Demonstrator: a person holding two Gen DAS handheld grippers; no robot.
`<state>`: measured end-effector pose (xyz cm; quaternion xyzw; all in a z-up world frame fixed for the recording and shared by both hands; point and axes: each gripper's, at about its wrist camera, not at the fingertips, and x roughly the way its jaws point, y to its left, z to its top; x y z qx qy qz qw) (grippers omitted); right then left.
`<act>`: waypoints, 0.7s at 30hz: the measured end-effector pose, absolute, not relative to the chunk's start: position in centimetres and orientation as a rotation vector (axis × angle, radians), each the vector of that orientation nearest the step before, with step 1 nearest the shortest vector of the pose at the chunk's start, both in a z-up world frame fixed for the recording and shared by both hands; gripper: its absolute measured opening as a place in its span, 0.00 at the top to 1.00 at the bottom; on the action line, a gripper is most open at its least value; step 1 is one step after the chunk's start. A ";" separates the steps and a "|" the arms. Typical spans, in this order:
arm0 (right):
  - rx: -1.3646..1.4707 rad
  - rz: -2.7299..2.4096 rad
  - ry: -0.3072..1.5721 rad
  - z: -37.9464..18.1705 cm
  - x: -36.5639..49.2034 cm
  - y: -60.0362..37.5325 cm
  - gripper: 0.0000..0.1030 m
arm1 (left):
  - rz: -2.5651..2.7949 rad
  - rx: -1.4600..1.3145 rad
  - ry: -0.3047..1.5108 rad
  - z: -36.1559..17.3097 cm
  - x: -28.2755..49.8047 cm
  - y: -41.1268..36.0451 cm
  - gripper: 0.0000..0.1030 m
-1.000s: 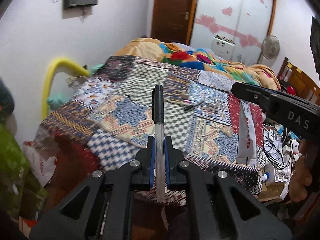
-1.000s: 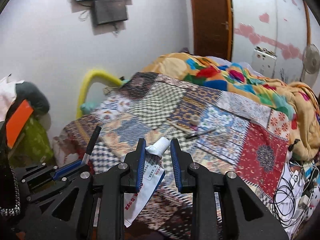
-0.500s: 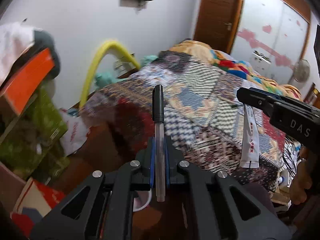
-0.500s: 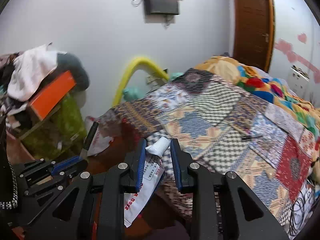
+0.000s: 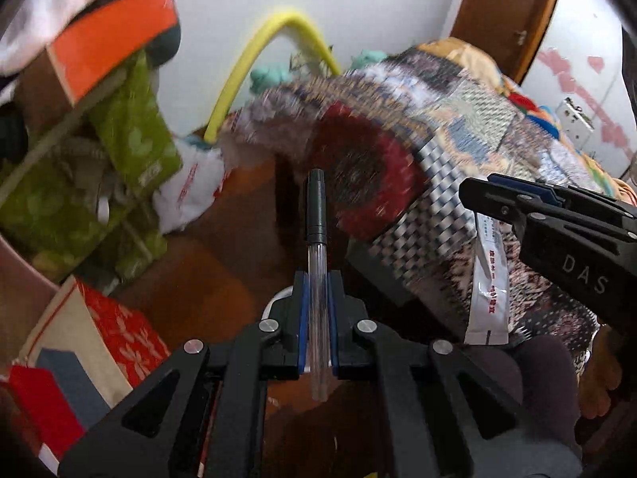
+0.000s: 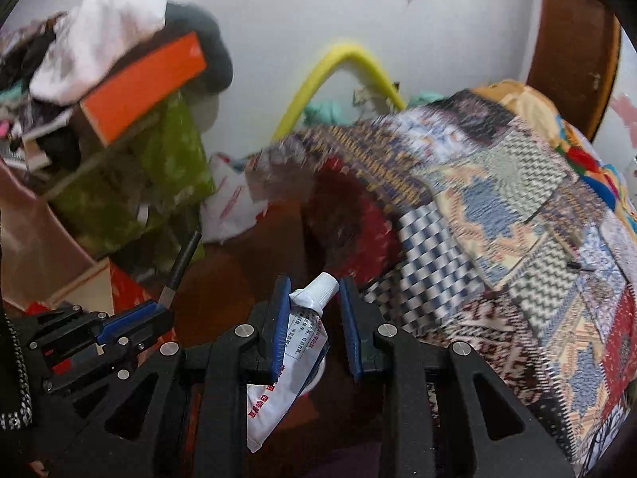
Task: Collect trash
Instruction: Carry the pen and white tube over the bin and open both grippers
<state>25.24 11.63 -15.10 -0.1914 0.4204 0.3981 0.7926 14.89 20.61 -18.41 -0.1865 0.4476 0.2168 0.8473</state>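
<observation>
Pen [image 5: 316, 263], clear-barrelled with a black cap, sits clamped upright in the left gripper [image 5: 317, 298], its cap pointing away over the brown floor [image 5: 207, 263]. White squeezed tube [image 6: 296, 342] is pinched in the right gripper [image 6: 312, 302], cap forward. Both hang beside the patchwork-covered bed [image 6: 497, 215]; cluttered shelves [image 5: 79, 127] stand to the left.

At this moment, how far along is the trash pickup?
Picked up: the left gripper is shut on a pen, and the right gripper is shut on a squeezed tube. Both are off the bed, over the floor. Left: drop them; no bin is clearly visible. A small dark item remains on the bed.
</observation>
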 end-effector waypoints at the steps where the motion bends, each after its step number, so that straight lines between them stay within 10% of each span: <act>1: -0.423 0.860 0.927 -16.0 25.3 12.2 0.78 | 0.460 -0.402 0.958 -19.2 14.9 20.8 0.93; 21: -0.488 0.888 1.353 -29.1 28.5 18.5 0.66 | 0.452 -0.579 1.242 -32.3 18.0 24.7 0.92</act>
